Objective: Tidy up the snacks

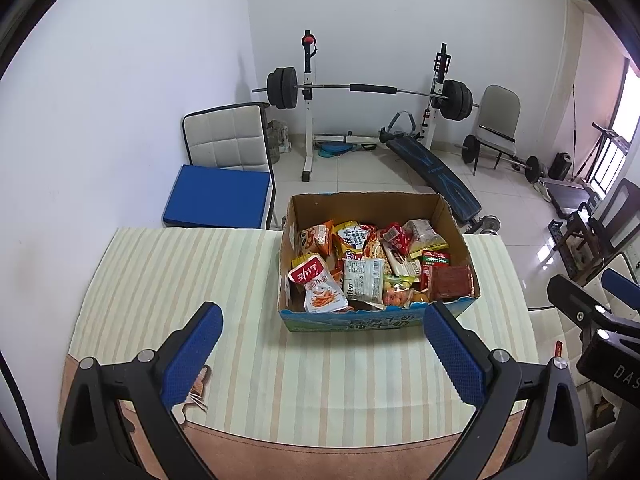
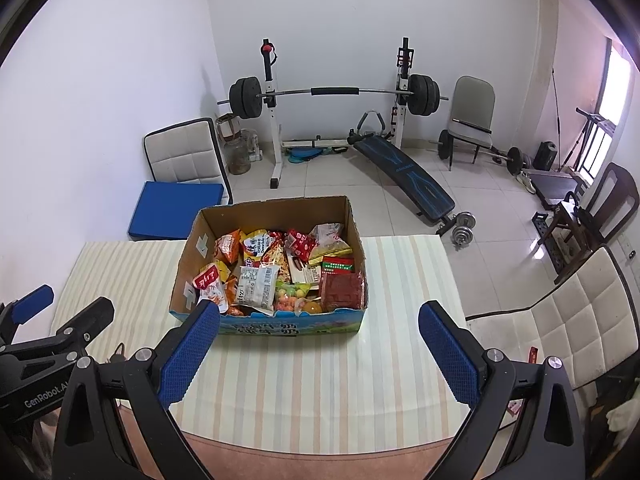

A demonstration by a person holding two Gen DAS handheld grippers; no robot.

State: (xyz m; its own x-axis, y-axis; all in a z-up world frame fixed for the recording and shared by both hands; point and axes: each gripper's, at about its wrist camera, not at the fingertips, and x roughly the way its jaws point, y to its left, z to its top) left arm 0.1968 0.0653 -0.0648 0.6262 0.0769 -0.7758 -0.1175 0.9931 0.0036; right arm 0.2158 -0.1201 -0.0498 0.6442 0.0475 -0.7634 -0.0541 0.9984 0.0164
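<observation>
An open cardboard box [image 1: 364,204] [image 2: 276,206] stands on the striped tablecloth [image 1: 180,280] [image 2: 380,360], filled with several snack packets. Among them are a white and red packet [image 1: 310,276] [image 2: 208,280], a white labelled packet [image 1: 364,284] [image 2: 258,284] and a dark red flat packet [image 1: 452,282] [image 2: 342,290]. My left gripper [image 1: 324,354] is open and empty, held above the table in front of the box. My right gripper [image 2: 320,350] is open and empty, also in front of the box. Each gripper shows at the edge of the other's view, the right one [image 1: 592,312] and the left one [image 2: 60,320].
A white padded chair with a blue cushion [image 1: 218,196] [image 2: 176,204] stands behind the table's left side. Another white chair [image 2: 560,328] stands at the right. A barbell rack [image 1: 368,90] [image 2: 336,92], a sit-up bench [image 2: 404,176] and dumbbells [image 2: 462,228] stand on the tiled floor beyond.
</observation>
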